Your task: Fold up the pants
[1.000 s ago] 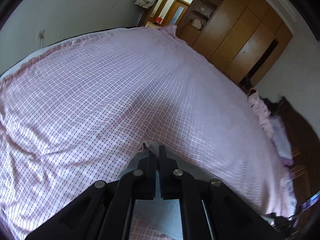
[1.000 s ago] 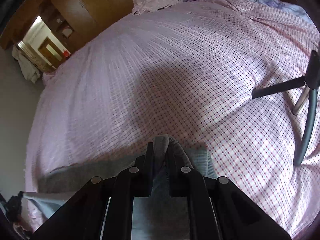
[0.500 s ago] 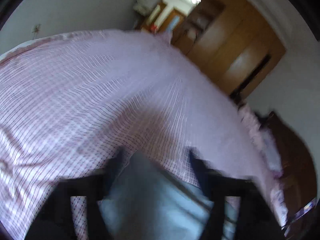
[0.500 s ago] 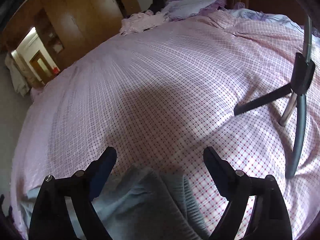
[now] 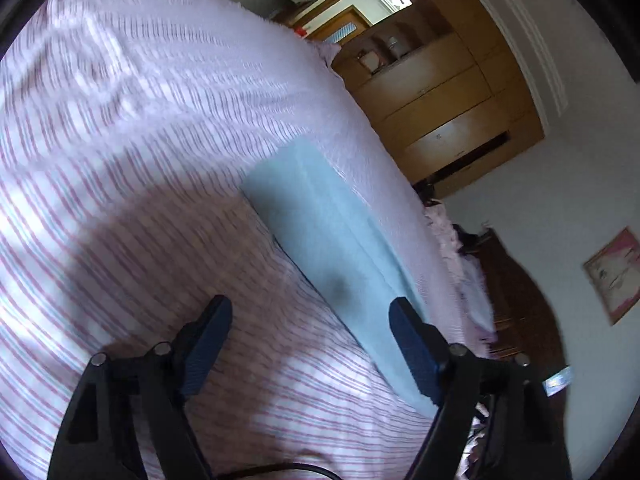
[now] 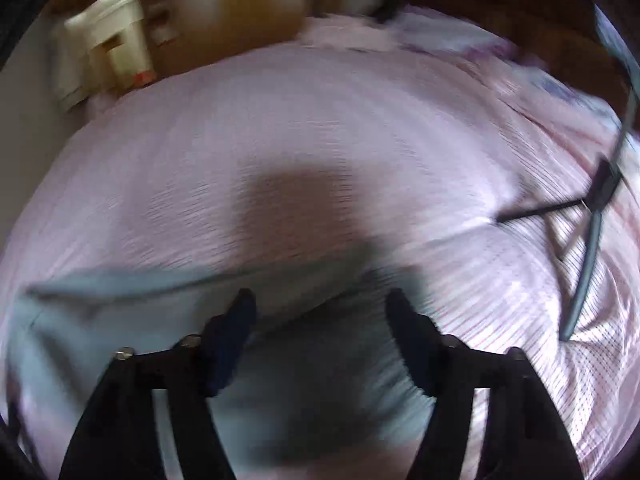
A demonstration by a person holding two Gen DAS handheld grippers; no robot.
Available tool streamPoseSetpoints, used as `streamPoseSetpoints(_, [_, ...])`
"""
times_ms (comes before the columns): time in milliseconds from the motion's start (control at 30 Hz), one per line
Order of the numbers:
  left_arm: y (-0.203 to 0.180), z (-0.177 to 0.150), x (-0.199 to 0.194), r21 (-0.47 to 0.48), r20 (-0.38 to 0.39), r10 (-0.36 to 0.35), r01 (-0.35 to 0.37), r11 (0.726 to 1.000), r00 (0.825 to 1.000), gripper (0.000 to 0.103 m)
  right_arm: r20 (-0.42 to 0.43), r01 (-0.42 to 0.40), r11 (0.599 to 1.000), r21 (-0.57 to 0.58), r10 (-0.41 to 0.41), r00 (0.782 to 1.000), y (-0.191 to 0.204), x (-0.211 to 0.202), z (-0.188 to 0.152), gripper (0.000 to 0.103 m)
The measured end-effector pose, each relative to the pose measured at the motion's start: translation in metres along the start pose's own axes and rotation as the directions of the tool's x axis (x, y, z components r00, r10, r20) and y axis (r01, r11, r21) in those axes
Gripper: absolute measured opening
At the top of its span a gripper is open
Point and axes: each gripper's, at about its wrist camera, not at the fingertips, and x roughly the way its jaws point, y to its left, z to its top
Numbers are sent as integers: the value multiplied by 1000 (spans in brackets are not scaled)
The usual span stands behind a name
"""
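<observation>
Light blue pants (image 5: pixel 336 240) lie flat on the pink checked bed sheet (image 5: pixel 140 128) as a long folded strip running away to the upper left. My left gripper (image 5: pixel 310 304) hovers over the strip's near part. Its jaws stand wide and are closing, with sheet and the pants' edge below the gap and nothing pressed. The right wrist view is blurred. There the pants (image 6: pixel 120 312) spread across the lower left. My right gripper (image 6: pixel 320 300) hangs above their wider end, jaws apart and closing, pads off the cloth.
A black tripod (image 6: pixel 592 208) stands on the bed at the right. A wooden wardrobe (image 5: pixel 440 92) and a lit doorway (image 5: pixel 376 0) lie beyond the bed's far side. Pillows and bunched pink cloth (image 5: pixel 444 232) sit near the dark headboard.
Both grippers were shut on the pants a second ago and have let go, jaws spread wide. The left one swung down and sideways; the right one shifted across over the cloth.
</observation>
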Motion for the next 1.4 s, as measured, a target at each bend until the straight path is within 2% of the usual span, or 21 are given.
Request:
streamPoseSetpoints(67, [-5, -1, 4, 28, -22, -43, 44, 999, 999, 72, -41, -152, 988, -21, 151, 988, 33, -18, -10, 33])
streamPoseSetpoints(100, [-7, -1, 9, 44, -46, -69, 71, 996, 997, 65, -104, -230, 973, -19, 227, 968, 52, -22, -16, 27])
streamPoseSetpoints(167, [-5, 2, 22, 23, -102, -87, 90, 996, 991, 52, -199, -310, 950, -44, 295, 934, 89, -23, -30, 23])
streamPoseSetpoints(267, [0, 3, 37, -53, -150, -123, 116, 992, 981, 48, -315, -312, 941, -131, 259, 913, 147, 9, -36, 21])
streamPoseSetpoints(367, [3, 12, 51, -61, -168, -100, 91, 994, 981, 45, -401, -239, 970, -41, 203, 893, 173, 78, -2, 16])
streamPoseSetpoints(500, [9, 25, 63, -92, -168, -84, 70, 993, 982, 43, -291, -239, 971, 15, 233, 928, 178, 93, 50, 19])
streamPoseSetpoints(533, [10, 29, 65, -92, -164, -80, 66, 994, 983, 44, -283, -251, 968, 29, 248, 926, 175, 88, 54, 26])
streamPoseSetpoints(567, [9, 32, 66, -91, -162, -75, 61, 994, 984, 44, -273, -284, 958, 49, 286, 918, 169, 80, 53, 36])
streamPoseSetpoints(633, [14, 37, 69, -101, -157, -72, 56, 993, 985, 43, -250, -341, 939, 50, 342, 906, 148, 61, 42, 47])
streamPoseSetpoints(700, [13, 39, 78, -108, -149, -80, 64, 992, 986, 43, -155, -306, 951, 39, 308, 939, 113, 27, 19, 48])
streamPoseSetpoints(767, [16, 43, 83, -109, -136, -88, 74, 991, 987, 41, -82, -303, 950, 77, 309, 948, 72, -5, -8, 63])
streamPoseSetpoints(867, [21, 45, 91, -119, -130, -65, 49, 992, 989, 26, 5, -351, 866, 357, 374, 927, -13, -36, -59, 80])
streamPoseSetpoints(933, [24, 46, 95, -121, -132, -42, 26, 992, 990, 18, 63, -398, 709, 582, 449, 891, -64, -34, -96, 81])
streamPoseSetpoints(1000, [18, 45, 103, -126, -129, -41, 25, 992, 991, 8, 67, -378, 610, 697, 469, 881, -88, -24, -120, 81])
streamPoseSetpoints(1100, [24, 45, 101, -145, -138, -49, 29, 989, 989, 6, 87, -374, 552, 745, 475, 876, -94, -11, -129, 81])
streamPoseSetpoints(1200, [28, 50, 104, -147, -157, -36, 13, 989, 987, 5, 142, -407, 546, 732, 463, 875, -91, -1, -113, 80])
streamPoseSetpoints(1267, [25, 51, 104, -145, -169, -17, -8, 989, 986, 5, 207, -435, 486, 758, 453, 867, -95, 13, -108, 51])
streamPoseSetpoints(1300, [24, 51, 103, -145, -175, -5, -21, 989, 985, 5, 223, -440, 431, 788, 467, 856, -98, 23, -108, 41])
streamPoseSetpoints(1333, [22, 53, 104, -146, -181, 10, -37, 989, 983, 5, 228, -439, 383, 813, 484, 845, -102, 33, -110, 17])
streamPoseSetpoints(1367, [16, 55, 107, -146, -185, 20, -47, 988, 983, 5, 232, -434, 324, 841, 510, 829, -106, 45, -114, 4])
streamPoseSetpoints(1400, [15, 56, 107, -147, -189, 30, -58, 987, 982, 5, 246, -435, 261, 862, 535, 808, -104, 53, -122, 3])
